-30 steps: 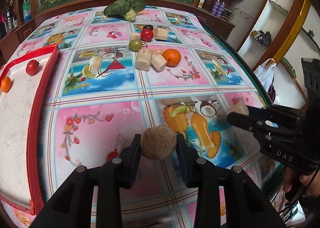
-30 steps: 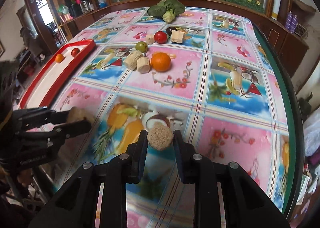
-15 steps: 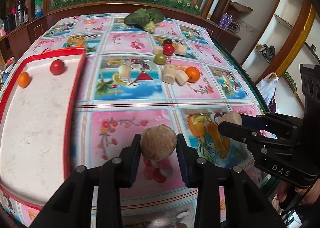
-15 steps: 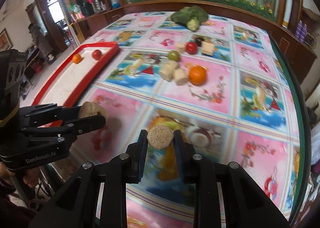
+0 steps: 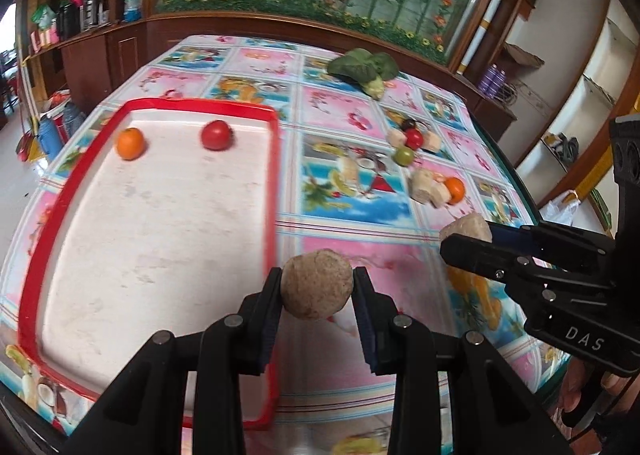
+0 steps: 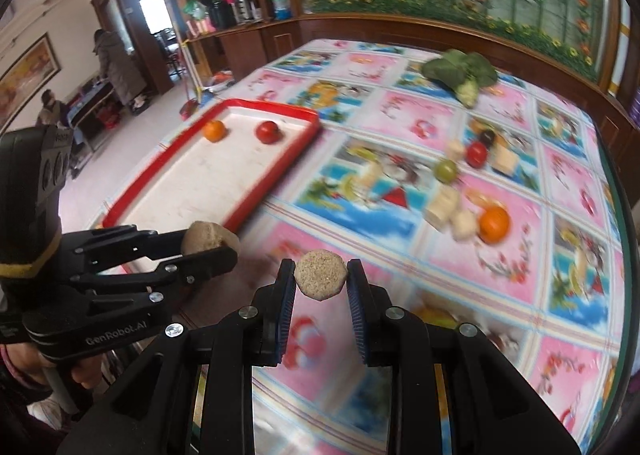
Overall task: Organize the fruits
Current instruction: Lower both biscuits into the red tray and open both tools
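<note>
Brown and rough-skinned, a round fruit sits clamped between the fingers of the left gripper, hovering just right of the red tray. The right gripper pinches a smaller tan fruit chunk over the near counter. Best practice, I judge: carry each piece over the rim, lower until it nearly rests, then release gently so nothing rolls. Count: two pieces gripped; in the tray, one orange and one tomato; far right, a loose cluster of roughly nine pieces, blurred.
</note>
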`<state>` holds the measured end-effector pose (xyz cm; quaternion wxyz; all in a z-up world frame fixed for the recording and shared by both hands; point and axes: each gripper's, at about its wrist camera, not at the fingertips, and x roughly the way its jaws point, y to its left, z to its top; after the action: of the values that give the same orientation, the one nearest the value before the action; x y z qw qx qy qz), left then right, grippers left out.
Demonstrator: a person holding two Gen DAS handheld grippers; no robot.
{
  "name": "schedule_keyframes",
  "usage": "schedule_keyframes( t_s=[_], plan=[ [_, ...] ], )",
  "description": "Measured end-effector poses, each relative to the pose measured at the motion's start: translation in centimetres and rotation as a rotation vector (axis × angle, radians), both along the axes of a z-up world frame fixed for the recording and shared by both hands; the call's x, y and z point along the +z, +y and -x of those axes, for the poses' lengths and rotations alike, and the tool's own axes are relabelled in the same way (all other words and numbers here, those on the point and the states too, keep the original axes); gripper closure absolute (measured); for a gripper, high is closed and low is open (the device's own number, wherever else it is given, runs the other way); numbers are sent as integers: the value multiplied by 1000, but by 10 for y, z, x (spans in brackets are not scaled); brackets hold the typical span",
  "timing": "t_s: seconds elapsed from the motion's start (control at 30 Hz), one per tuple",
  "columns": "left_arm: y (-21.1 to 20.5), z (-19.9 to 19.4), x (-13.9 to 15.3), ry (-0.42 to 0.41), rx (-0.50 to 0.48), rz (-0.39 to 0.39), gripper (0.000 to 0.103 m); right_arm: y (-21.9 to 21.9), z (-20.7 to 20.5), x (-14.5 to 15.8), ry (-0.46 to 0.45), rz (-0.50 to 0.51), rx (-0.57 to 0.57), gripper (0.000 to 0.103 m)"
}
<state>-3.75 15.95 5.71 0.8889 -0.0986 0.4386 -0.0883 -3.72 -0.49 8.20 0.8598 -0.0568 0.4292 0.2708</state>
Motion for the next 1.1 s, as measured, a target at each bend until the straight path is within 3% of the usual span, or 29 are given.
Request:
schedule_keyframes(
  t_s=[0.4, 0.67, 1.1],
  plan=[
    [90, -29, -3, 4, 177, -33, 66, 98, -41, 1, 35, -37, 129, 78],
    [135, -67, -18, 39, 258, -67, 66, 158, -82, -15, 45, -14, 160, 78],
    [143, -90, -41, 119, 265, -129, 66, 182, -107, -49, 115, 68, 169, 78]
  ],
)
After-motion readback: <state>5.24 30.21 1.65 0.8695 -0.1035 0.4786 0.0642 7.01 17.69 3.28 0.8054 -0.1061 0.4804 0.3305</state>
